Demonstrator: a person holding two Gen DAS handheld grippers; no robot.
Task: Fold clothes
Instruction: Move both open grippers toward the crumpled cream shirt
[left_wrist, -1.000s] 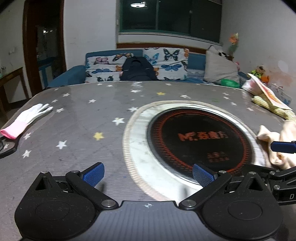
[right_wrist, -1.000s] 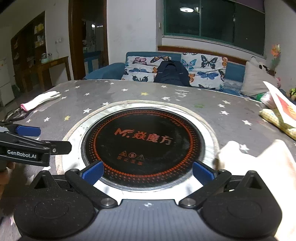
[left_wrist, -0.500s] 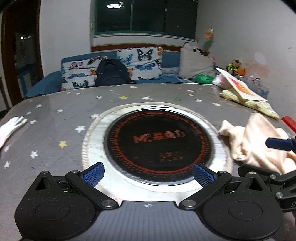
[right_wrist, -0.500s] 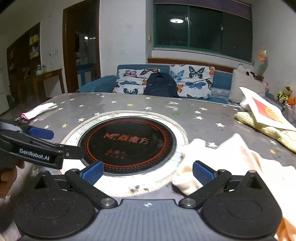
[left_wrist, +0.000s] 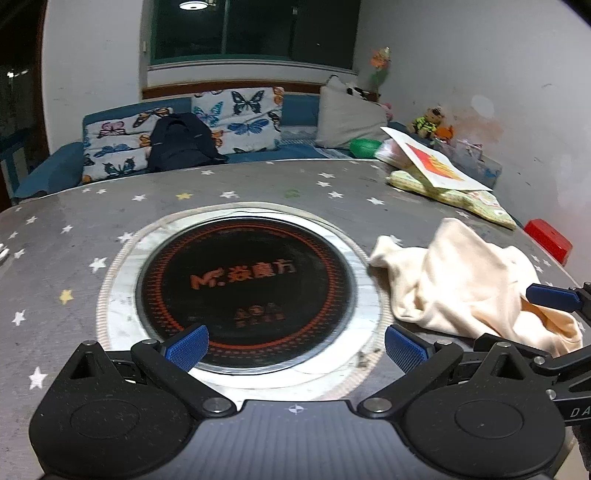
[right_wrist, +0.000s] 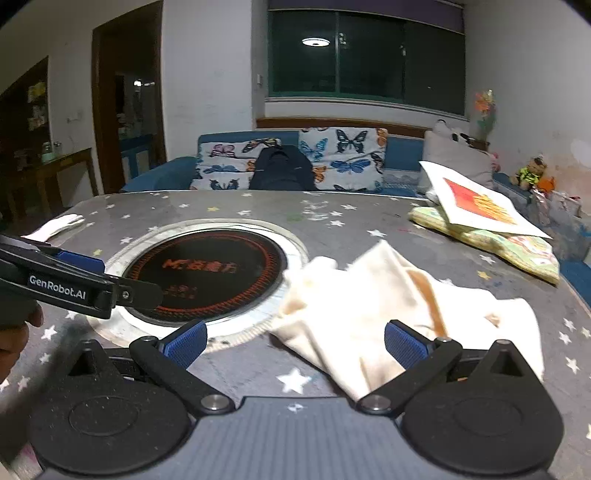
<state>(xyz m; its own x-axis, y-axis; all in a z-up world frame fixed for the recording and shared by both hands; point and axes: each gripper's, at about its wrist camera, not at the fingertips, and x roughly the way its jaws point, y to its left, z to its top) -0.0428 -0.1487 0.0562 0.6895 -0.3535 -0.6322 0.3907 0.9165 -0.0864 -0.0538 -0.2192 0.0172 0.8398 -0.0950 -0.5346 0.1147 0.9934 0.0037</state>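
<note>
A crumpled cream garment lies on the star-patterned round table, right of the black induction hob. My left gripper is open over the hob's near rim, with nothing between its blue pads. My right gripper is open too, low over the garment's near edge; its right pad overlaps the cloth and the left one stands over bare table. In the left wrist view the right gripper's blue fingertip shows over the garment. The left gripper's arm crosses the right wrist view's left side.
A patterned cloth with a printed card on it lies at the table's far right. A red box sits at the right edge. A white glove rests far left. A sofa with butterfly cushions and a black backpack stands behind.
Both views have swung to the right, bringing the cream garment closer and fuller into view. Both grippers have stayed open. The white glove has left the left wrist view.
</note>
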